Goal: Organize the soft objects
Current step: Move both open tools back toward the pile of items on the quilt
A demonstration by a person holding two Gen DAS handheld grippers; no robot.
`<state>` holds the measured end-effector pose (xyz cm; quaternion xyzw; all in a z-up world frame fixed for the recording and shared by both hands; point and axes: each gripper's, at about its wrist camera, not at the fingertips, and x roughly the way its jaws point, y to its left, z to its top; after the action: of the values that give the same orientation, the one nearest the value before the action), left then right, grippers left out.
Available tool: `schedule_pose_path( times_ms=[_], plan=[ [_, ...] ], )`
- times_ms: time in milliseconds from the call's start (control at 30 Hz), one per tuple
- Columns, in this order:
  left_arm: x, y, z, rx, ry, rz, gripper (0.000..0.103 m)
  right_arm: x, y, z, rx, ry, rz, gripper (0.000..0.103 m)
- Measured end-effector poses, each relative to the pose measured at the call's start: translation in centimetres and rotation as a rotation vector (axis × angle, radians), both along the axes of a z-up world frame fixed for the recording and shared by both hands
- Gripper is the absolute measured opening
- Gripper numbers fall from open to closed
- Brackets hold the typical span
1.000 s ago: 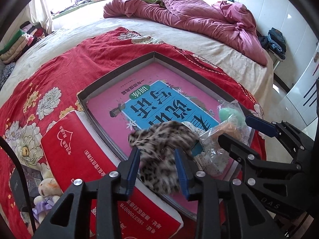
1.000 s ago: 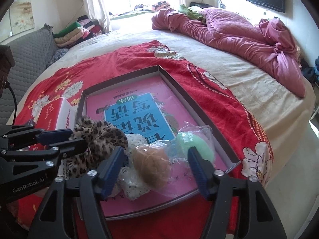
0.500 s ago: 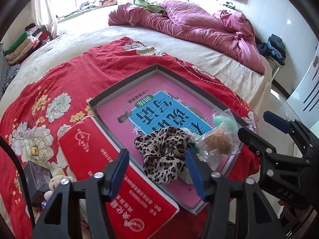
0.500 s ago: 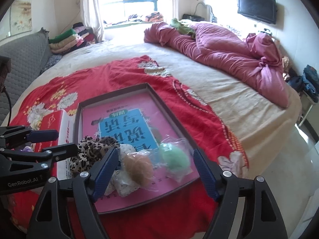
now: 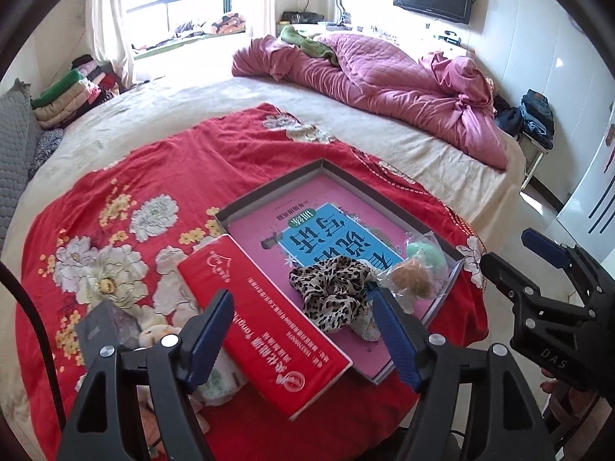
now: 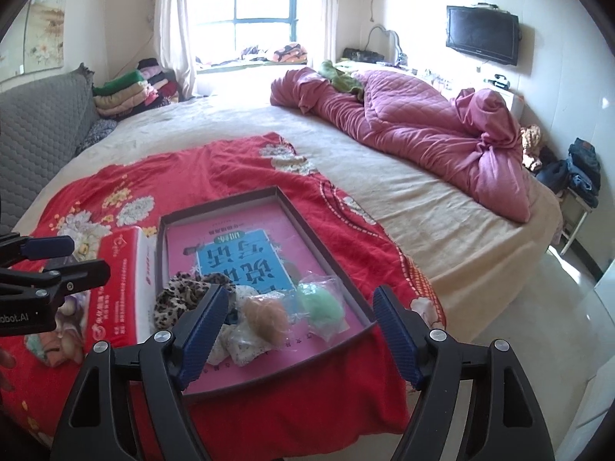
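A leopard-print scrunchie (image 5: 334, 296) (image 6: 184, 296) lies loose in the near end of a shallow grey tray (image 5: 269, 203) (image 6: 215, 207) lined with a pink book. Beside it are a white dotted cloth piece (image 6: 238, 345), a brown ball in a clear bag (image 5: 413, 278) (image 6: 267, 317) and a green bagged ball (image 5: 426, 255) (image 6: 321, 307). My left gripper (image 5: 301, 297) (image 6: 86, 257) hangs above the scrunchie, its jaws opening with nothing between them. My right gripper (image 6: 300, 294) (image 5: 507, 249) is open and empty above the bagged balls.
A red tissue pack (image 5: 261, 326) (image 6: 119, 269) lies left of the tray on the red floral cloth (image 5: 115, 192). A small plush toy (image 5: 157, 334) and a dark box (image 5: 100, 326) sit nearer me. A pink quilt (image 5: 384, 77) is bunched at the far side of the bed.
My left gripper has let go of the leopard scrunchie and spread its jaws. Both grippers have risen and drawn back from the tray, so the objects look smaller and lower.
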<state>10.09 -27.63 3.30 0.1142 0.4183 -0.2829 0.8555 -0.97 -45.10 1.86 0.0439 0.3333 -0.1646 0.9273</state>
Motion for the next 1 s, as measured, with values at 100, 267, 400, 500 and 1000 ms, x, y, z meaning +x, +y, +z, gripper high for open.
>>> schedule_pose_path(
  times_ms=[100, 267, 400, 500, 1000],
  plan=[
    [-0.8, 1.0, 1.0, -0.006, -0.014, 0.016, 0.085, -0.5, 0.9, 1.1, -0.015, -0.019, 0.005, 0.079],
    [-1.7, 3.1, 2.7, -0.027, -0.043, 0.054, 0.087, -1.5, 2.9, 3.6, -0.053, -0.069, 0.029, 0.079],
    [-2.5, 5.0, 4.0, -0.036, -0.074, 0.086, 0.087, -2.1, 4.6, 5.5, -0.077, -0.103, 0.057, 0.079],
    [-3.0, 6.5, 4.8, -0.047, -0.09, 0.105, 0.087, -2.6, 6.1, 6.7, -0.086, -0.131, 0.081, 0.079],
    [-4.7, 15.4, 7.6, -0.089, -0.122, 0.249, 0.087, -2.8, 13.4, 9.8, -0.109, -0.173, 0.212, 0.079]
  ],
)
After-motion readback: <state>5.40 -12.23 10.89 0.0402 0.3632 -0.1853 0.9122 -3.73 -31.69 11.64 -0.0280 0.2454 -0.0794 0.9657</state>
